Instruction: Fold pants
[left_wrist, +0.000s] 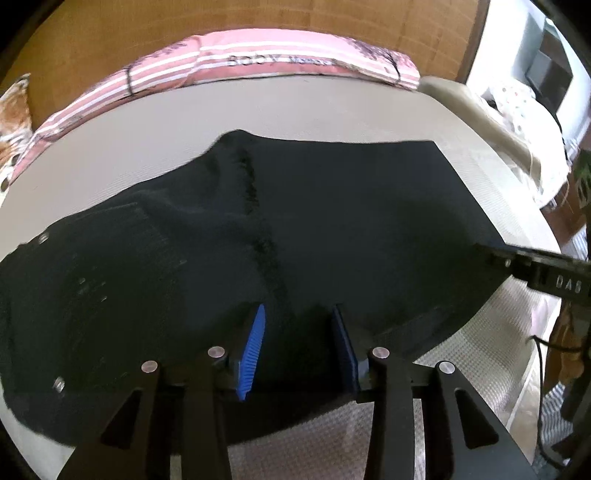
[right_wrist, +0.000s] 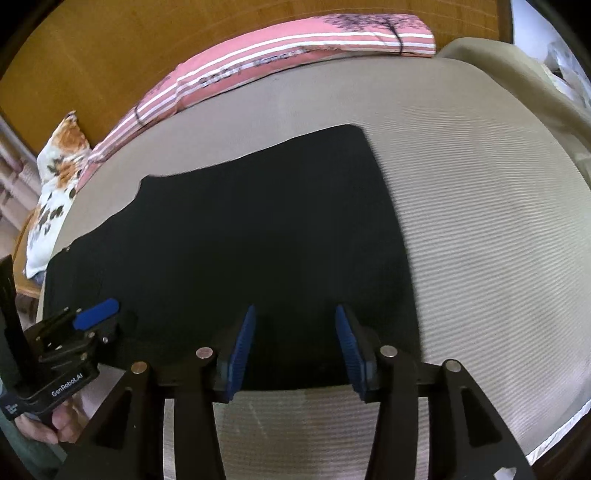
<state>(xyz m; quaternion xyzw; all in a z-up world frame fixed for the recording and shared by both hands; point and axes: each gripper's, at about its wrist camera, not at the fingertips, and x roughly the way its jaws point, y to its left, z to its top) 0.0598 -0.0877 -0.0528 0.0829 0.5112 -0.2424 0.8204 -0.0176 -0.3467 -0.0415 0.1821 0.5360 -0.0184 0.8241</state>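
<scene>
A: How do the 2 claws sit?

B: Both tilt steeply down over the near edge of the bed (right_wrist: 480, 221), a mattress under a ribbed beige cover. The left claw (left_wrist: 301, 347) has its blue ribbed pads parted to a moderate gap, with the near hem of the black fabric pants (left_wrist: 295, 221) lying below that gap; the pads do not press on the cloth. In the right wrist view this claw shows at the left, and a person's fingers (right_wrist: 61, 424) wrap its handle.

A: And the right claw (right_wrist: 295, 347)?

B: Same story: partly open, dark blue pads apart, black cloth under them, nothing gripped. From the left wrist view only its black body shows, reaching in from the right edge of the picture at the pants' right side.

A: How do the pants look?

B: Spread flat across the middle of the bed toward its near edge, in a broad dark slab. A raised seam runs from the far side toward the near hem, and small metal studs dot the left portion. The right end is cut straight and square.

A: Anything behind?

B: A pink striped pillow (right_wrist: 295, 48) along the far edge, against a wooden headboard (right_wrist: 110, 44).
</scene>
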